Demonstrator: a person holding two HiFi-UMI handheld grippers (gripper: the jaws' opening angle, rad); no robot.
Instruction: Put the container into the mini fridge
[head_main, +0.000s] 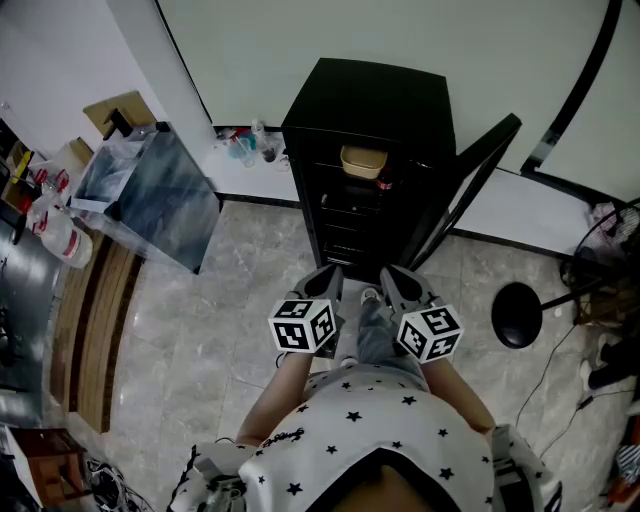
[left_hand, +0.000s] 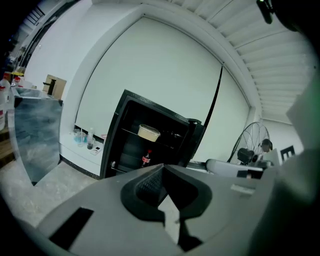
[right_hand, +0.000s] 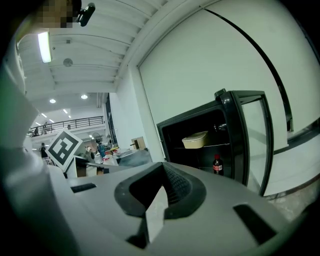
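Since the container (head_main: 362, 160) already sat in the open fridge (head_main: 372, 95), the left gripper (head_main: 326, 276) and right gripper (head_main: 397, 278) were closed, empty.

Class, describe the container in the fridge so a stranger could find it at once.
Against the white wall stands a black fridge with its door open. High inside it sits the container: a pale, shallow tub, unlike the dark bottle with a red label lower down.
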